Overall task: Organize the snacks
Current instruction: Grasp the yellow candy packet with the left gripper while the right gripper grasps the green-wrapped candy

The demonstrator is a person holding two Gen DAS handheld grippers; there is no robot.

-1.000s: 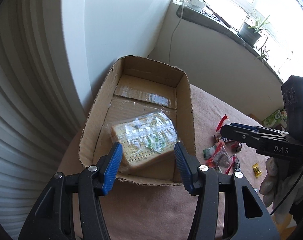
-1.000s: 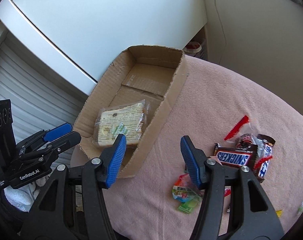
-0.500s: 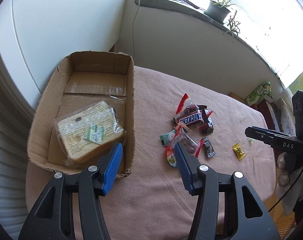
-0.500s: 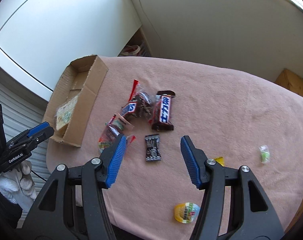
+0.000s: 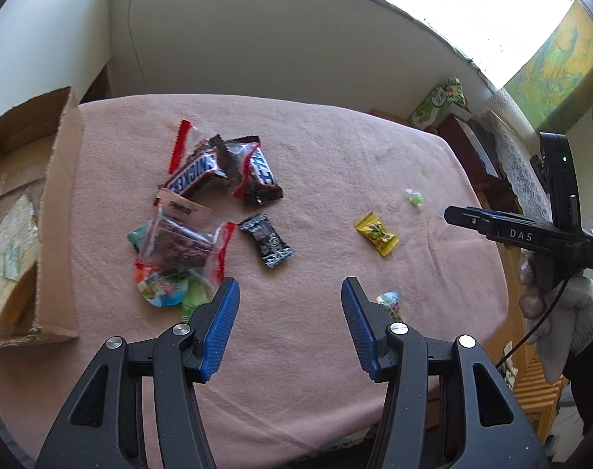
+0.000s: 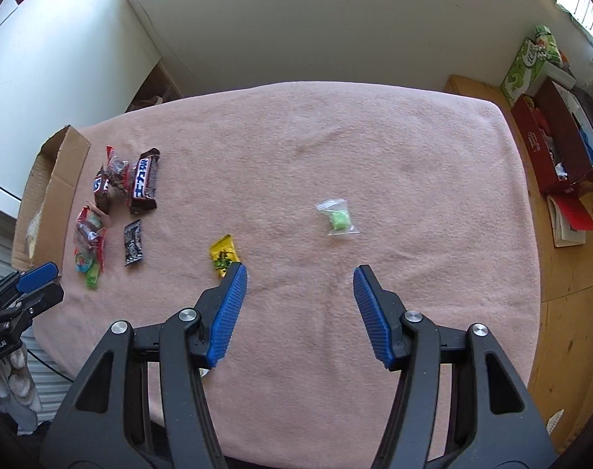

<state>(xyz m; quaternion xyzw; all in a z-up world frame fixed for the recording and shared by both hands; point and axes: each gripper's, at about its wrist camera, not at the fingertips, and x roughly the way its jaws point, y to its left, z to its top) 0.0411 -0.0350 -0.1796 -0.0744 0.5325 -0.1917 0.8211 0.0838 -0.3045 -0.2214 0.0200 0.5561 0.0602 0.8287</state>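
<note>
Only a clear-wrapped biscuit pack [image 5: 7, 250] is seen inside the brown cardboard box [image 5: 60, 211]; the wrapped snacks [image 5: 218, 172] on the pink-covered counter [image 6: 374, 148] remain unsorted. Both the left hand-held gripper [image 5: 290, 324] and the right hand-held gripper [image 6: 300, 312] are spread and empty.

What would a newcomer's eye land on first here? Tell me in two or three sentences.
First, the heap of bright snack wrappers, a Snickers bar on top, on the pink cloth beside the cardboard box at the left edge. Then the loose pieces further right: a yellow candy and a green sweet in clear wrap. Both blue-padded grippers, left gripper and right gripper, stand open and empty over the cloth.
</note>
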